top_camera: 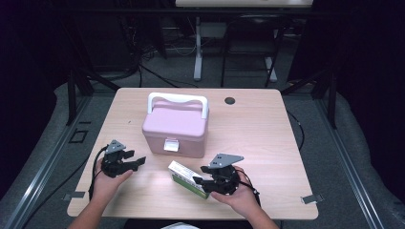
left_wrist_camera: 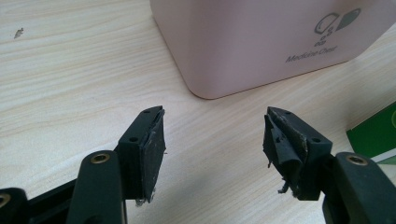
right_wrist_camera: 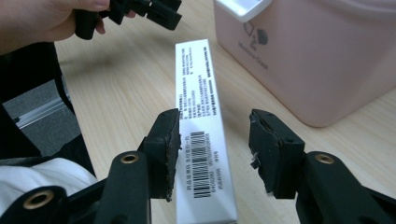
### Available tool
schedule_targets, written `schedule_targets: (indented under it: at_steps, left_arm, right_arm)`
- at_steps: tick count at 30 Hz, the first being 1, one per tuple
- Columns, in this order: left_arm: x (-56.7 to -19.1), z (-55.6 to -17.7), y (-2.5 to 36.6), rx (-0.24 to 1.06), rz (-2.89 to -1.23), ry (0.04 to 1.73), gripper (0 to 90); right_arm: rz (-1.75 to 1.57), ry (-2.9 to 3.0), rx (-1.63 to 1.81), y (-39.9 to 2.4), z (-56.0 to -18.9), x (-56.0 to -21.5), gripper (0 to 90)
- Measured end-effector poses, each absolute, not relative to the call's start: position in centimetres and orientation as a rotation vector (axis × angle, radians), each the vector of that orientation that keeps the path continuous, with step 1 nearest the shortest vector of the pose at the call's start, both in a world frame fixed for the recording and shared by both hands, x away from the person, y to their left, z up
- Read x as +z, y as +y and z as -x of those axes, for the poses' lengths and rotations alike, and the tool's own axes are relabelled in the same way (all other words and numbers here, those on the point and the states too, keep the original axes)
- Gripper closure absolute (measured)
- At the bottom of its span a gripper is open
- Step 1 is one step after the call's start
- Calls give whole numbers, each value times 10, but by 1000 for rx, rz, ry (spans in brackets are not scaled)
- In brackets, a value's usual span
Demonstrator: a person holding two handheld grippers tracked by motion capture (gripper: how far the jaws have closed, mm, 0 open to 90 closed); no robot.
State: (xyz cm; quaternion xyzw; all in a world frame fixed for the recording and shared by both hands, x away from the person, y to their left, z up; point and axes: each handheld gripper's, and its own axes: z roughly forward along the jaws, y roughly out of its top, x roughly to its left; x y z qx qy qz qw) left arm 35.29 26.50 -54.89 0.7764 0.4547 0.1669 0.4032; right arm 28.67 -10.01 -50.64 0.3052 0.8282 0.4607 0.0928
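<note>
My right fingers (right_wrist_camera: 214, 154) stand apart around one carton (right_wrist_camera: 201, 135), a long green-and-white box whose white face with its barcode lies between the two pads. The left pad (right_wrist_camera: 166, 151) sits at the carton's edge, but whether it touches I cannot tell; the right pad (right_wrist_camera: 271, 151) stands clear, with bare desk showing in the gap. So these fingers are released, not clenched on the carton. From above, my right fingers (top_camera: 200, 180) reach over the carton (top_camera: 184, 176), which lies flat on the desk (top_camera: 267, 138) near its front edge, slanted, just in front of the pink case.

My left fingers (left_wrist_camera: 215, 149) are spread wide and hold nothing; between the two pads there is bare desk (left_wrist_camera: 70, 84). One pad (left_wrist_camera: 152, 154) is fairly smooth, the other (left_wrist_camera: 282, 154) is frayed, with torn rubber hanging off it. From above they (top_camera: 136, 161) hover low over the desk, left of the carton and near the front left corner of the case, apart from both.

Beyond both pairs stands one pink case (top_camera: 175, 128), closed, with one white handle (top_camera: 177, 101) over its lid and one white latch (top_camera: 171, 145) on the front. The left gripper view shows its rounded corner (left_wrist_camera: 261, 42) with "Medicine Chest" printed on the side, and a green corner of the carton (left_wrist_camera: 376, 135) at the right edge. The right gripper view shows the case (right_wrist_camera: 317, 60) to the right of the carton and my left hand (right_wrist_camera: 46, 21) at the top left.

One dark round grommet (top_camera: 230, 100) sits in the desk behind the case.
</note>
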Motion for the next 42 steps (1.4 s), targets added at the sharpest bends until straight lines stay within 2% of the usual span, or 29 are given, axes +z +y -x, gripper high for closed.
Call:
schedule_targets:
  at_steps: [14, 31, 42]
  left_arm:
    - [-549, -353, 266, 418, -1964, 1154, 384]
    - [-549, -353, 268, 420, -1954, 1159, 384]
    - [-549, -354, 267, 410, -1950, 1168, 384]
  right_arm:
    - [-897, 2504, 1358, -95, -287, -513, 610]
    - [-927, 2496, 1326, -114, -284, -509, 615]
    - [-972, 2554, 1286, -103, -297, -499, 590]
